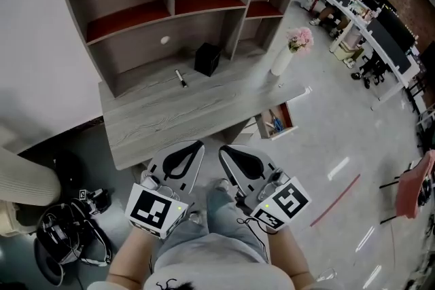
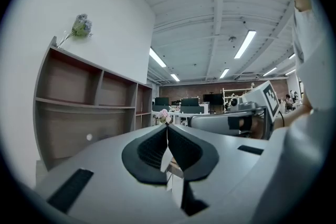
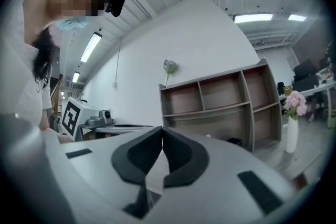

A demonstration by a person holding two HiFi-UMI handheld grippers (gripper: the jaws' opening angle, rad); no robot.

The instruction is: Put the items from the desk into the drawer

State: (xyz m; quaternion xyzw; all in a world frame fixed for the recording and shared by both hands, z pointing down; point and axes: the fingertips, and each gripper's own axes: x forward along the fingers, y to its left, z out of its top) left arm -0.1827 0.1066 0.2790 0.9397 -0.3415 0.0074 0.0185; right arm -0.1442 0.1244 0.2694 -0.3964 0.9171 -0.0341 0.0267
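the left hand-held gripper [image 1: 198,144] and the right hand-held gripper [image 1: 223,149] are hanging side by side close to the person's body, well short of the table [image 1: 170,120]. both are clenched, jaws meeting, with nothing between them. the task's things are lying on the table under the shelf unit [image 1: 136,44]: a black box [image 1: 207,59] and, near it, a slim stick [image 1: 181,79] that is probably a pen, though it is too small to tell. the drawer [image 1: 290,116] is standing open below the table's right end.

the likely trouble is coming from three places. the stick is lying flat, so jaws closing from above may skid off it or send it rolling. the vase [image 1: 281,62] of pink flowers is standing tall and narrow near the drawer side, and a gripper carrying something across may clip it and tip it. the drawer is sitting low and partly under the table edge, so an early release may drop an item on the floor.

only the head view is showing the drawer and the stick. the right gripper view is showing the box [image 3: 234,140], the vase [image 3: 290,135] and a dried sprig [image 3: 169,66] on top of the shelf unit.
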